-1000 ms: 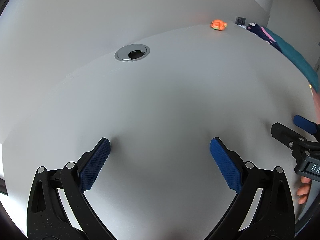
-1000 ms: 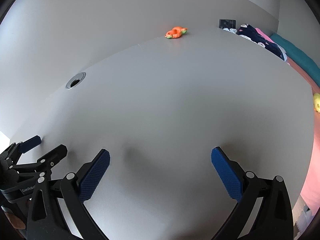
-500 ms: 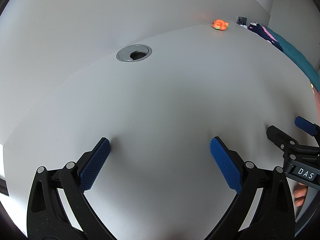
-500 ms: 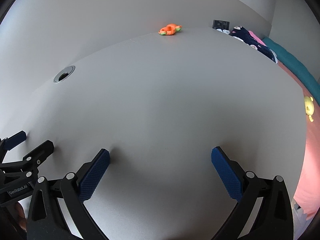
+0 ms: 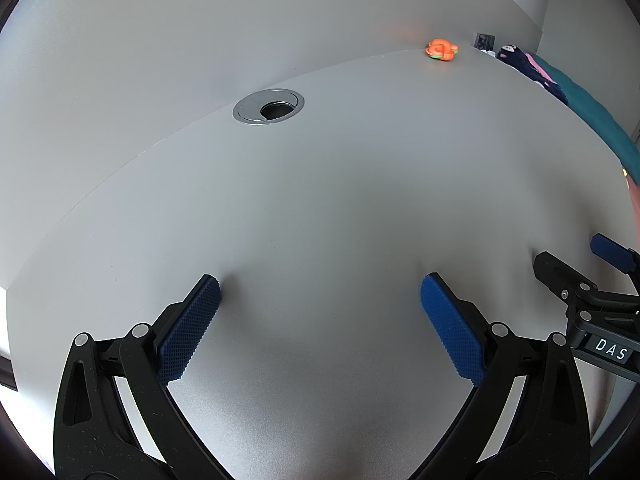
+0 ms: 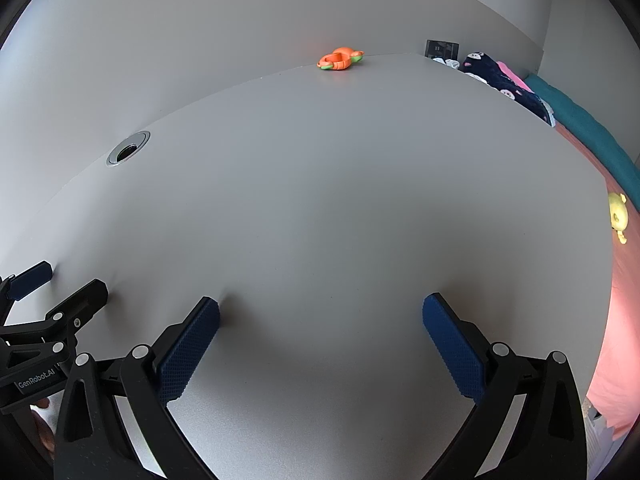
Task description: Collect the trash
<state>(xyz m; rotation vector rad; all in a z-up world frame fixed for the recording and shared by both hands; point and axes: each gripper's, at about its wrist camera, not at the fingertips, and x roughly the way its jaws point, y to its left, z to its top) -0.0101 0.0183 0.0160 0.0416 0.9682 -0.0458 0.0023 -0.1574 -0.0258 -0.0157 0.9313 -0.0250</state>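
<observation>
Your right gripper (image 6: pixel 320 320) reads "DAS"; your left gripper (image 5: pixel 320 300) reads "GenRobot.AI". Both stand spread, empty, knurled blue pads (image 5: pixel 188 332) over the smooth grey table (image 5: pixel 320 200).

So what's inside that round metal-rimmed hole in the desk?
Only darkness shows inside the hole within its metal ring. Whatever lies below the desk is hidden; no cable comes out of it.

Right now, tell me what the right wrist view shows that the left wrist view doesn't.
Only the right wrist view shows the yellow plush toy on the pink cover and the left claw from the side. Only the left wrist view shows the right claw from the side. Both show the grey table, the cable grommet, the orange toy and the dark patterned fabric.
</observation>
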